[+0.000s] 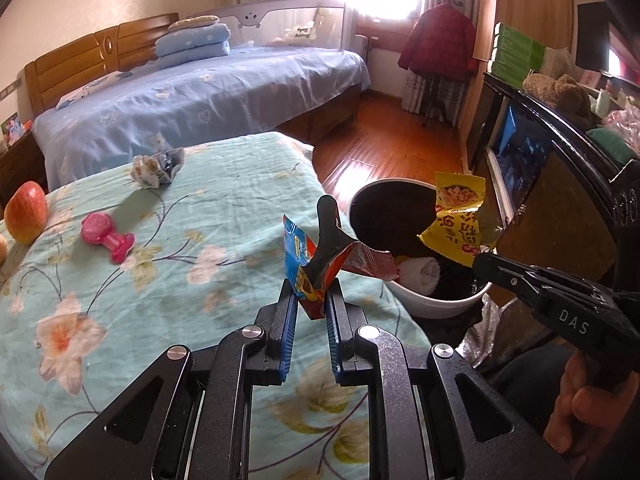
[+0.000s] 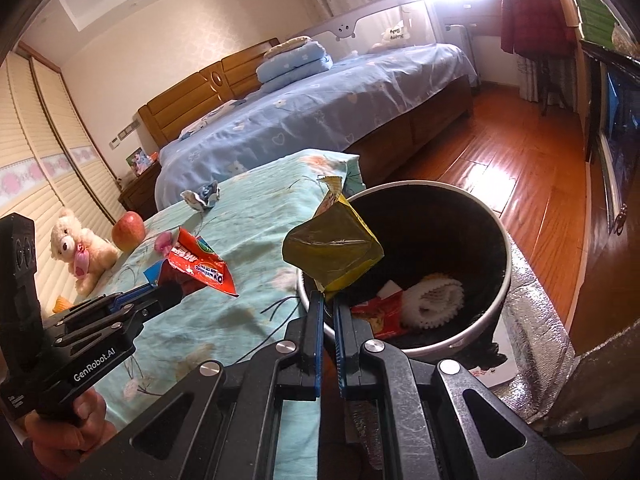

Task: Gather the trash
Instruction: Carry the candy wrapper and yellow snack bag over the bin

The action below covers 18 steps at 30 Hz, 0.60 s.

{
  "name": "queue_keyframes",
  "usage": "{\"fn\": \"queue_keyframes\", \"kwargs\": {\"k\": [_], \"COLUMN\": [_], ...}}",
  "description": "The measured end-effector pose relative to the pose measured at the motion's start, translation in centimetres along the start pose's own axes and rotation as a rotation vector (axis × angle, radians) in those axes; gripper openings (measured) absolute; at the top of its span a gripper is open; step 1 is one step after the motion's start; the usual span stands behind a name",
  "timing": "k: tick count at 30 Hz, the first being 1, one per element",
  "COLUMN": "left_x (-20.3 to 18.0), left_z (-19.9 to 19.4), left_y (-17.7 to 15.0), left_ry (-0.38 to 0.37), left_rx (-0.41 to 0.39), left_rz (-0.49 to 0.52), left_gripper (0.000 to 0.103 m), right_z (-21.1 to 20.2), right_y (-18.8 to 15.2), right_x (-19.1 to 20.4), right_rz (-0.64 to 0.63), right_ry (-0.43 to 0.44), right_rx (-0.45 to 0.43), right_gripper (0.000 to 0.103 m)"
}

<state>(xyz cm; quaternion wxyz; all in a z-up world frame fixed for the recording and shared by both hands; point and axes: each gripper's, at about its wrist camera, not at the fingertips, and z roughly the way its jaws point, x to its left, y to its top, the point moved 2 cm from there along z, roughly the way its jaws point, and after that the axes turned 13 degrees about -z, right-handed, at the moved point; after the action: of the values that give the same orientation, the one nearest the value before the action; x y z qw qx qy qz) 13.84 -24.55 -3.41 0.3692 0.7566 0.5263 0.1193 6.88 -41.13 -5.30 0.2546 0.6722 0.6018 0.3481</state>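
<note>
My left gripper (image 1: pixel 311 300) is shut on a red and blue snack wrapper (image 1: pixel 304 268), held above the edge of the floral bed cover (image 1: pixel 160 272), just left of the bin. In the right wrist view that left gripper (image 2: pixel 166 286) shows with the red wrapper (image 2: pixel 198 266). My right gripper (image 2: pixel 327 300) is shut on a yellow snack wrapper (image 2: pixel 334 252), which hangs over the near rim of the white bin (image 2: pixel 508 276). The left wrist view shows the right gripper (image 1: pixel 482 260) holding the yellow wrapper (image 1: pixel 456 216) above the bin (image 1: pixel 440 300). A crumpled white and blue wrapper (image 1: pixel 158 168) lies farther back on the cover.
The bin has a black liner with a white foam net (image 2: pixel 436 300) and a red packet (image 2: pixel 380 312) inside. An apple (image 1: pixel 26 212), a pink toy (image 1: pixel 106 236) and a teddy bear (image 2: pixel 80 248) sit on the cover. A blue bed (image 1: pixel 200 92) stands behind, a dark cabinet (image 1: pixel 560 168) to the right.
</note>
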Motion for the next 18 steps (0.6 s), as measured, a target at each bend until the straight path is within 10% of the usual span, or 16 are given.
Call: {"fn": "queue_keyframes", "kwargs": {"k": [18], "left_x": [-2.6], "left_z": [2.2], "left_y": [1.0], "left_ry": [-0.013], "left_rx": [0.023], "left_rz": [0.035], "left_gripper": [0.013], "right_z": [0.5], "right_y": [0.2], "right_x": [-3.1], "right_rz": [0.033], "right_ry": [-0.035], "right_rx": [0.008], "right_gripper": [0.005]}}
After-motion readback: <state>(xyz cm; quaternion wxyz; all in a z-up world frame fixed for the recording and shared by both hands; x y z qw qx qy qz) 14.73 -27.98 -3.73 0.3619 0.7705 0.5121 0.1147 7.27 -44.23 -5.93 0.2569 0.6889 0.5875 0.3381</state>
